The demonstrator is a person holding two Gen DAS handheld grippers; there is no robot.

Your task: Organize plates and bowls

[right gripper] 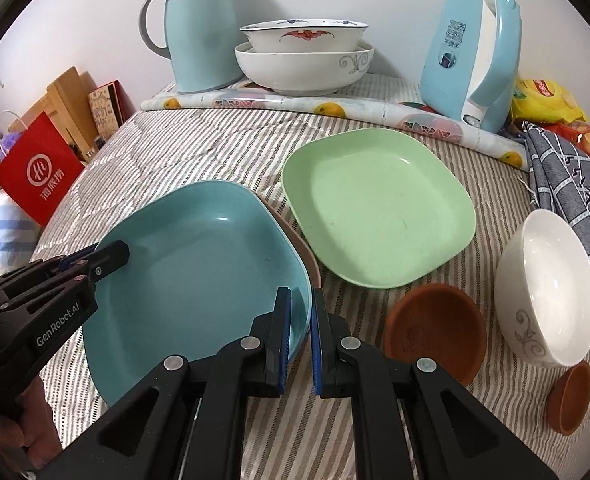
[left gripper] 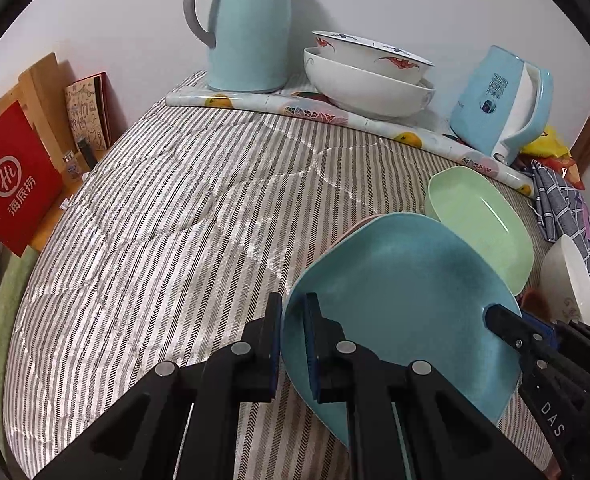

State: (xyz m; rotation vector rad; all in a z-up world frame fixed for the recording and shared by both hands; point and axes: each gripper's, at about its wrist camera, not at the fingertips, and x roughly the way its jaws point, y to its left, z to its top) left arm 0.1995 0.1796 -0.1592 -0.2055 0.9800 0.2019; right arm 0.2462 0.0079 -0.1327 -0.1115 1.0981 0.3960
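A: What do the tongs hold?
B: Both grippers are clamped on the blue plate [right gripper: 199, 264]: the left gripper [left gripper: 293, 344] on its left rim, the right gripper [right gripper: 299, 336] on its right rim.

A: Where is the plate?
B: Tilted over a striped cloth [right gripper: 167, 148], overlapping a pink plate [right gripper: 301, 248], beside the green plate [right gripper: 379, 208].

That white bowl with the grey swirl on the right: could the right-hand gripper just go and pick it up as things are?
Probably not yet. The right gripper is shut on the teal plate, so it is occupied. The path itself looks free: the white bowl sits close on its right, with only a low brown dish between.
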